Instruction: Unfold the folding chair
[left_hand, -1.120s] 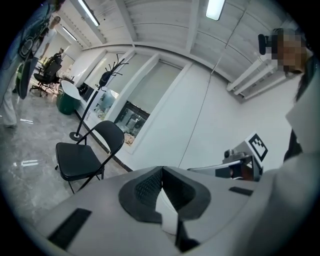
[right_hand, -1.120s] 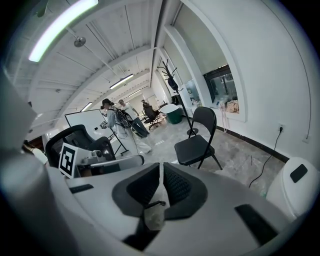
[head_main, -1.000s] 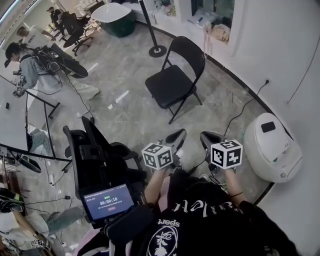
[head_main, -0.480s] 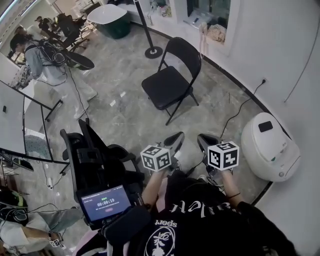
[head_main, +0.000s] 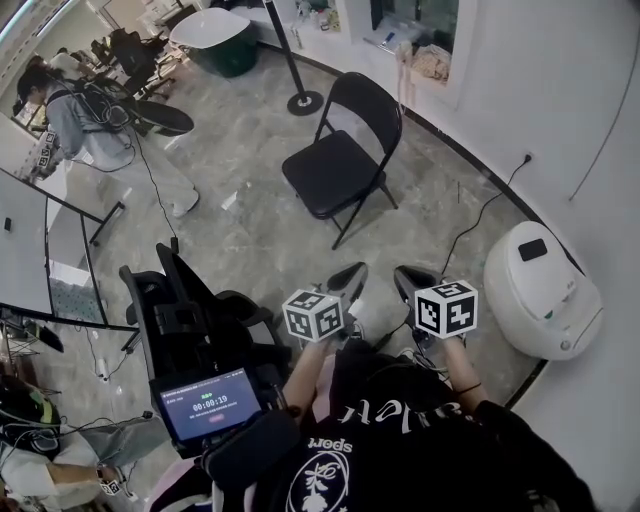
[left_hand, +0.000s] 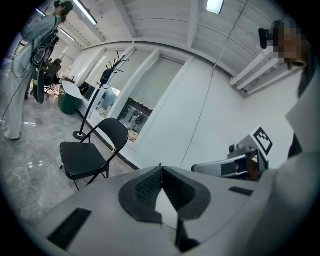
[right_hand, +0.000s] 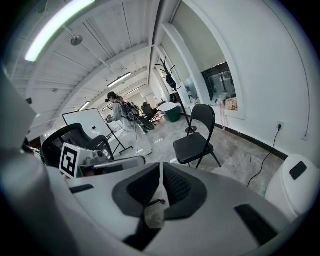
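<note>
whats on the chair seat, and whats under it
Nothing lies on the chair's seat. Under it only its legs and grey floor show. From the head view the seat covers the floor straight below.

Bright, even white light pours from the ceiling strip (right_hand: 55, 29) and a ceiling panel (left_hand: 215, 5). The pale floor (head_main: 250, 225) gleams softly; the chair (head_main: 330, 175) casts only a faint shadow. Both gripper views bulge hard, corners black, the nearest parts blurred.
</note>
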